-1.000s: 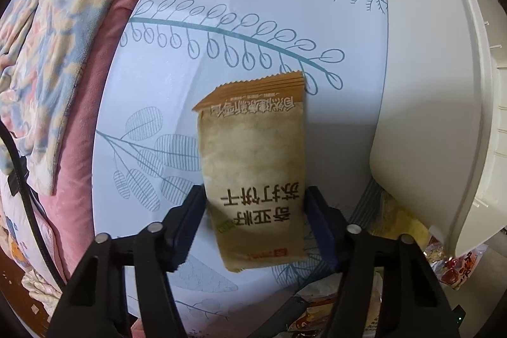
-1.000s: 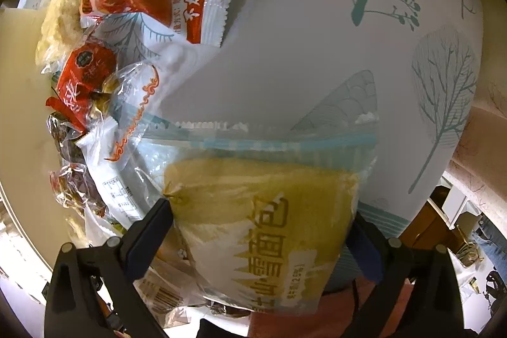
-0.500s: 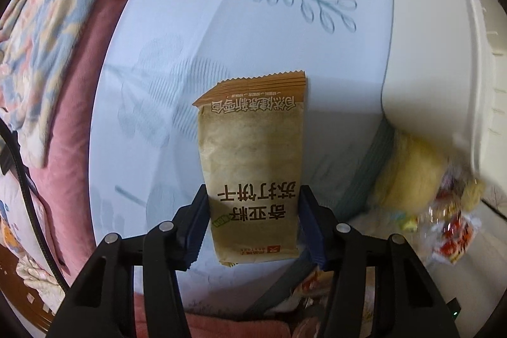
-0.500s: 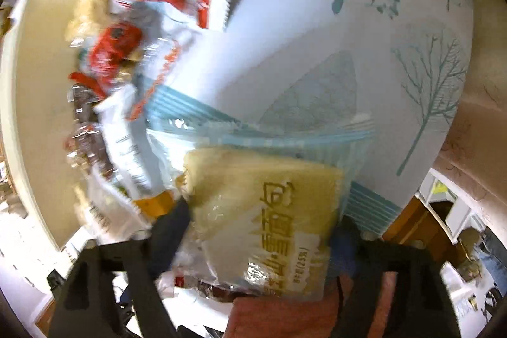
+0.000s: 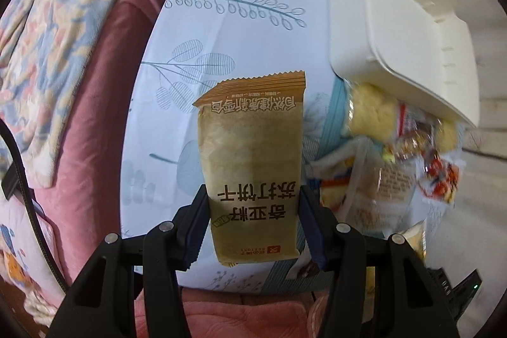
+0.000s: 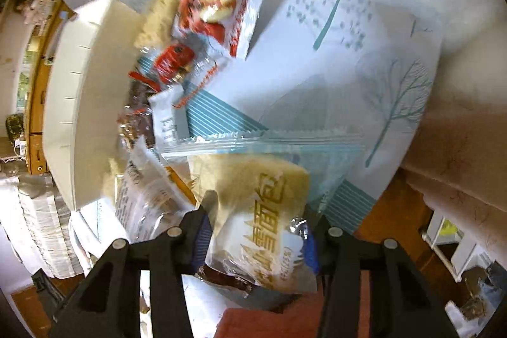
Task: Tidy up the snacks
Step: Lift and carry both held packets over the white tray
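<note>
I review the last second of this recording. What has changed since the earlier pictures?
The right gripper has been closing and now pinches the bread packet, lifted off the tablecloth. The left gripper stays clamped on the brown cracker packet, lifted higher. The white bin has not moved.

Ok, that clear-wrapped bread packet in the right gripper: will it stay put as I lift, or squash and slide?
The bread packet probably squashes: its wrapper is already crumpled between the right gripper pads, whose jaws have just been closing on it. The glossy film looks slippery, so it may creep. It seems light, and the free top edge will likely flop.
</note>
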Tool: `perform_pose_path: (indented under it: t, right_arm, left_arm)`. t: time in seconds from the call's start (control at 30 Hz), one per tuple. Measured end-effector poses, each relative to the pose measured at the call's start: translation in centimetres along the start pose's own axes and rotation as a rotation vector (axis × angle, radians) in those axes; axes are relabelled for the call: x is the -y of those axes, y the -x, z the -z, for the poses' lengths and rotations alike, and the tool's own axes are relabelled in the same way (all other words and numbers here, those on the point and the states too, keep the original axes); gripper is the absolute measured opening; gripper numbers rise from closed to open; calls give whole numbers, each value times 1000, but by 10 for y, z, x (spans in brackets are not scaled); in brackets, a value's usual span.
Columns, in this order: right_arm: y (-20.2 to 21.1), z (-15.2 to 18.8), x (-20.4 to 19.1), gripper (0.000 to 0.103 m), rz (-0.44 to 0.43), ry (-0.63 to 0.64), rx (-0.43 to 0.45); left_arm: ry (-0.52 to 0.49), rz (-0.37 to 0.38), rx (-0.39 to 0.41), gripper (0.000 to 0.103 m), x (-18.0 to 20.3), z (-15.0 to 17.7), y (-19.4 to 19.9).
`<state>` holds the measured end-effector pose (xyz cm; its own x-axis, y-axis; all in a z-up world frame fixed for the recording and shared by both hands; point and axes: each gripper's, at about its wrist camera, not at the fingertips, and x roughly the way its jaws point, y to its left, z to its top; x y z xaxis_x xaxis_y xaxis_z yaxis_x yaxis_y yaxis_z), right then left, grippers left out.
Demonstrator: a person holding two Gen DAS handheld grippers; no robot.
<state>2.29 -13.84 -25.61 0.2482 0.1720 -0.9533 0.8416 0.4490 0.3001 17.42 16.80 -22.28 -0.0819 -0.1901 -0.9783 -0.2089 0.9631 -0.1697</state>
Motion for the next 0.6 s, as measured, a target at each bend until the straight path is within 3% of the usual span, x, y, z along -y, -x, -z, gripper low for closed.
perform_pose_path:
  t: [0.23,0.33,0.6]
  right_arm:
    - [53,10,0,47,-37,119,152]
    - [76,-5,-2,47,-60,182,210]
    - [113,-12,-50,48,-118,416,362]
  left_arm:
    - [-129,40,29,53,18,24,34]
    - [-176,63,58,53,28,30,52]
    - [-248,67,162,53,52,30,92]
